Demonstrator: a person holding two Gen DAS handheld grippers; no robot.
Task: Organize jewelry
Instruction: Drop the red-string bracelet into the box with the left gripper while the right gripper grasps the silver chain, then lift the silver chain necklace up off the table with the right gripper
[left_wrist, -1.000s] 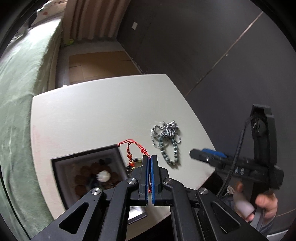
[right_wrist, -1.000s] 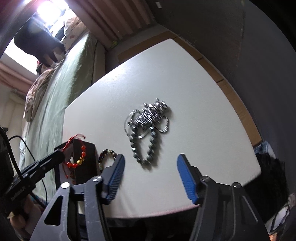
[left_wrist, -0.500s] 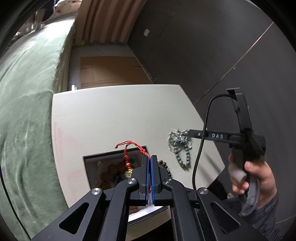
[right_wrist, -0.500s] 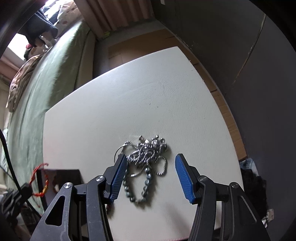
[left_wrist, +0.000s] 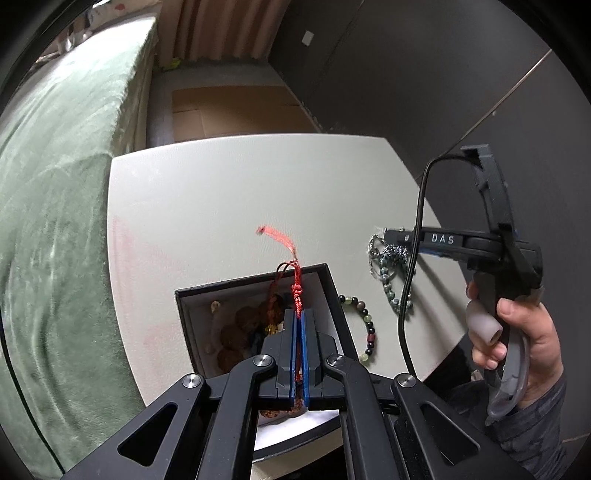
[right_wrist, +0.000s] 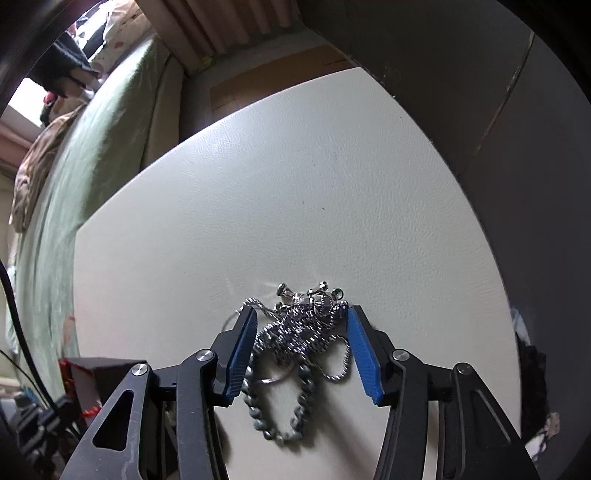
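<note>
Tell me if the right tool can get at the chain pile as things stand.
Probably yes. The right tool is open with its fingers either side of the chain pile on the table. Nothing lies between them.

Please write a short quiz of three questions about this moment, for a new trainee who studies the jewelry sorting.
1. True or false: the left gripper is shut on the red cord bracelet above the black box.
2. Which piece lies between the open fingers of the right gripper?
A. the multicolour bead bracelet
B. the tangled silver chains
C. a gold ring
3. Fill in: the multicolour bead bracelet lies on the table, just ____ the black box, on its right side.

Key
1. true
2. B
3. outside
</note>
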